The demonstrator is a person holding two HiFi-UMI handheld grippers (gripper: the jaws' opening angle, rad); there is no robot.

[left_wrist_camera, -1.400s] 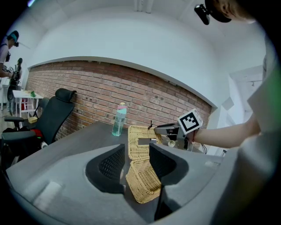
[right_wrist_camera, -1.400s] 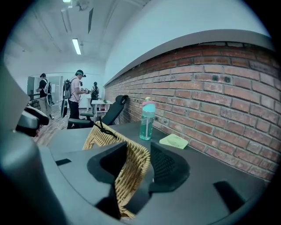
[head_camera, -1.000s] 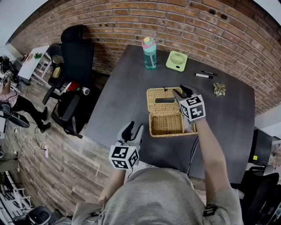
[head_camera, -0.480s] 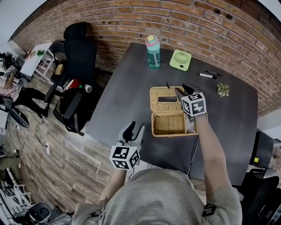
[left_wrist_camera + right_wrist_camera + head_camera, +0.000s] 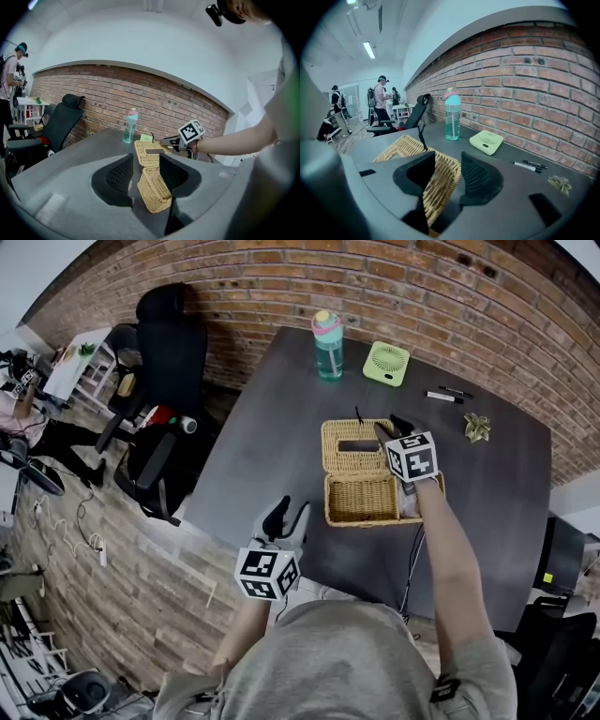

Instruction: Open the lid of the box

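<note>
A wicker box (image 5: pixel 361 502) stands mid-table with its lid (image 5: pixel 349 444) swung up and back toward the wall. My right gripper (image 5: pixel 390 431) is shut on the lid's right edge; in the right gripper view the woven edge (image 5: pixel 437 180) sits between the two pads of my right gripper (image 5: pixel 447 174). My left gripper (image 5: pixel 285 517) hovers at the table's near edge, open with nothing in it. In the left gripper view, my left gripper (image 5: pixel 146 174) looks toward the box (image 5: pixel 154 191), the raised lid (image 5: pixel 147 152) and the right gripper (image 5: pixel 171 140) further off.
A teal water bottle (image 5: pixel 327 345) and a green fan (image 5: pixel 387 364) stand at the table's far side, with two pens (image 5: pixel 448 395) and a small crumpled green thing (image 5: pixel 476 427) to the right. Black office chairs (image 5: pixel 169 362) stand left of the table. A cable (image 5: pixel 412 559) runs off the near edge.
Hardly anything: the right gripper stays on the lid's right edge with the lid held back, and the left gripper keeps its place.
</note>
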